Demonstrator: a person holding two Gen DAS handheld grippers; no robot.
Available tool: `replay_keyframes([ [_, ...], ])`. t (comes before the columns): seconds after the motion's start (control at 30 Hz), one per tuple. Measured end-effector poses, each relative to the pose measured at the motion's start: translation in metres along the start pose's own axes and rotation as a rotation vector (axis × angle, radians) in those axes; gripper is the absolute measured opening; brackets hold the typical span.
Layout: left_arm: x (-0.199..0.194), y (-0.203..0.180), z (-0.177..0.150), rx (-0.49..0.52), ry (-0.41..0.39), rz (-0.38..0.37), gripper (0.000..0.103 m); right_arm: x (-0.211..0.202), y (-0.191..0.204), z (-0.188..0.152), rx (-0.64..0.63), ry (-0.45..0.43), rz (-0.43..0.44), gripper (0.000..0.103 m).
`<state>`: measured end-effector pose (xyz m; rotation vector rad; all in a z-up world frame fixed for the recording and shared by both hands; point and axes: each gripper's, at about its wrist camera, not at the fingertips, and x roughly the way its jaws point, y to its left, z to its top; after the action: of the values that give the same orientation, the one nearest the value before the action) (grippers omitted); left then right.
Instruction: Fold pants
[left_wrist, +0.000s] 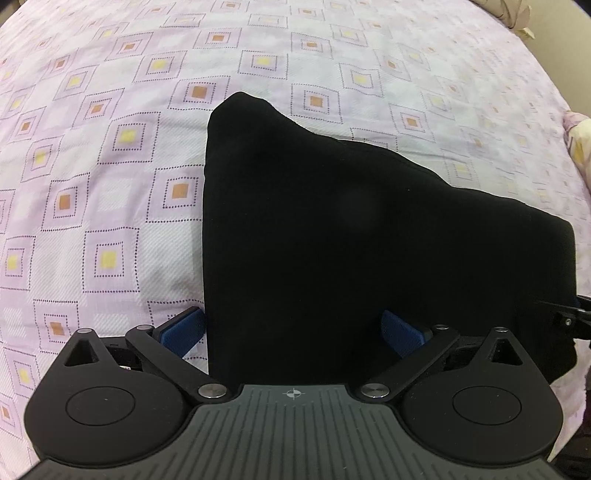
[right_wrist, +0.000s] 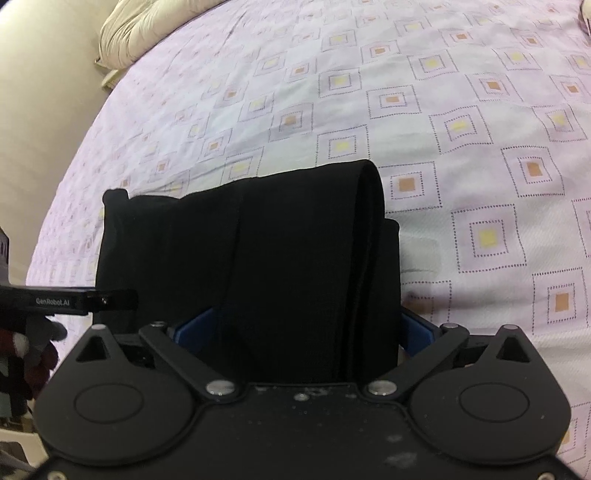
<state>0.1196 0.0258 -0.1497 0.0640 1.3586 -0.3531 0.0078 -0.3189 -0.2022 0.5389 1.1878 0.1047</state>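
Note:
The black pants (left_wrist: 332, 229) lie folded in layers on the bed sheet (left_wrist: 110, 147). My left gripper (left_wrist: 293, 332) is open, its blue pads (left_wrist: 183, 328) spread wide on either side of the near edge of the pants. In the right wrist view the pants (right_wrist: 277, 258) show a rolled fold along their right side. My right gripper (right_wrist: 301, 332) is open too, its blue pads (right_wrist: 415, 328) straddling the near edge of the cloth. The left gripper's tip (right_wrist: 92, 299) shows at the left of the right wrist view.
The sheet is pale lilac with square yellow and orange patterns. A cream pillow (right_wrist: 147, 29) lies at the far corner of the bed. A beige wall (right_wrist: 33, 110) runs beside the bed's edge. A gloved hand (right_wrist: 33, 343) shows at lower left.

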Motion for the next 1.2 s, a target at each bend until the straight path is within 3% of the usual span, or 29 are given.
replay_keyframes([
  [0.2, -0.004, 0.003, 0.009, -0.015, 0.019, -0.012, 0.103, -0.004, -0.004, 0.005, 0.011, 0.033, -0.001, 0.103],
  [0.23, -0.006, 0.007, 0.010, -0.027, 0.013, -0.015, 0.101, -0.003, -0.003, 0.007, 0.012, 0.042, -0.004, 0.103],
  [0.27, -0.008, 0.008, 0.009, -0.038, -0.004, -0.014, 0.090, -0.005, -0.003, 0.008, 0.010, 0.049, -0.015, 0.103],
  [0.3, -0.013, 0.009, 0.008, -0.043, -0.026, -0.010, 0.081, -0.005, -0.001, 0.009, 0.008, 0.059, -0.019, 0.097],
  [0.33, -0.018, 0.009, 0.008, -0.050, -0.044, -0.006, 0.063, -0.007, 0.001, 0.009, -0.003, 0.061, -0.041, 0.075],
  [0.37, -0.022, 0.009, 0.006, -0.059, -0.054, -0.021, 0.041, -0.010, 0.003, 0.009, -0.014, 0.057, -0.080, 0.067],
  [0.4, -0.026, 0.009, 0.005, -0.068, -0.065, -0.032, 0.035, -0.015, 0.003, 0.008, -0.017, 0.051, -0.094, 0.045],
  [0.43, -0.029, 0.008, 0.004, -0.067, -0.073, -0.030, 0.028, -0.021, 0.001, 0.006, 0.004, 0.036, -0.077, 0.034],
  [0.47, -0.031, 0.006, 0.003, -0.054, -0.081, -0.026, 0.024, -0.027, 0.000, 0.005, 0.027, 0.019, -0.072, 0.031],
  [0.6, -0.046, -0.010, -0.002, 0.048, -0.147, 0.025, 0.020, -0.049, 0.015, -0.001, 0.010, -0.030, -0.094, 0.026],
  [0.83, -0.087, 0.005, -0.010, 0.034, -0.260, 0.039, 0.016, -0.085, 0.066, 0.002, -0.080, -0.119, -0.072, 0.025],
  [1.0, -0.118, 0.058, 0.008, -0.020, -0.322, 0.076, 0.014, -0.074, 0.123, 0.028, -0.165, -0.147, -0.014, 0.025],
  [1.2, -0.153, 0.139, 0.042, -0.077, -0.404, 0.161, 0.013, -0.028, 0.206, 0.079, -0.225, -0.160, 0.101, 0.025],
])
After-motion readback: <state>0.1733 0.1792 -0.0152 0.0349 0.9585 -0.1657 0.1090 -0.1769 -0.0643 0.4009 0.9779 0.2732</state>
